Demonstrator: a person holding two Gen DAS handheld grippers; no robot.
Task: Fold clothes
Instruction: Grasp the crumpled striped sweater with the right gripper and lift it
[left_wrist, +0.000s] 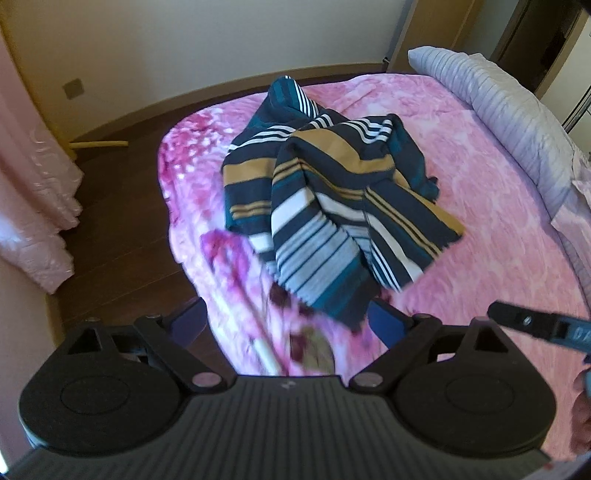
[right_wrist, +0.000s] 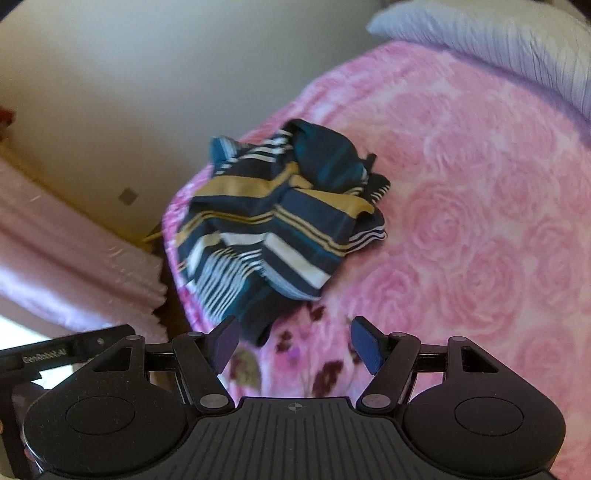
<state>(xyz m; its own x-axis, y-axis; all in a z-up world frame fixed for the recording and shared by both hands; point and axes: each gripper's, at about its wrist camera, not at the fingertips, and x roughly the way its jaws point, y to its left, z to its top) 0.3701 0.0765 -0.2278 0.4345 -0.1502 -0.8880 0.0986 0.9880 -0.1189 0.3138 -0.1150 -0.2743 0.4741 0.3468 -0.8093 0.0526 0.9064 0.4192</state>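
Two spread tools, left tool (left_wrist: 288, 319) and right tool (right_wrist: 293, 341), hover empty just short of the crumpled striped garment (left_wrist: 325, 199), positioned to seize its near edge.

Crumpled navy, teal, mustard and white striped garment (left_wrist: 328, 195) (right_wrist: 280, 225) on pink rose-patterned bed blanket (left_wrist: 498, 206) (right_wrist: 461, 221), near left edge. Ribbed lavender pillow (left_wrist: 495, 110) (right_wrist: 517, 44) along far right edge, well apart.

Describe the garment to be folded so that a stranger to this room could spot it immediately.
Find the bed under the pink rose-patterned blanket. Near its edge lies a crumpled striped garment. Its navy, teal, mustard and white stripes are the only dark colours on it.
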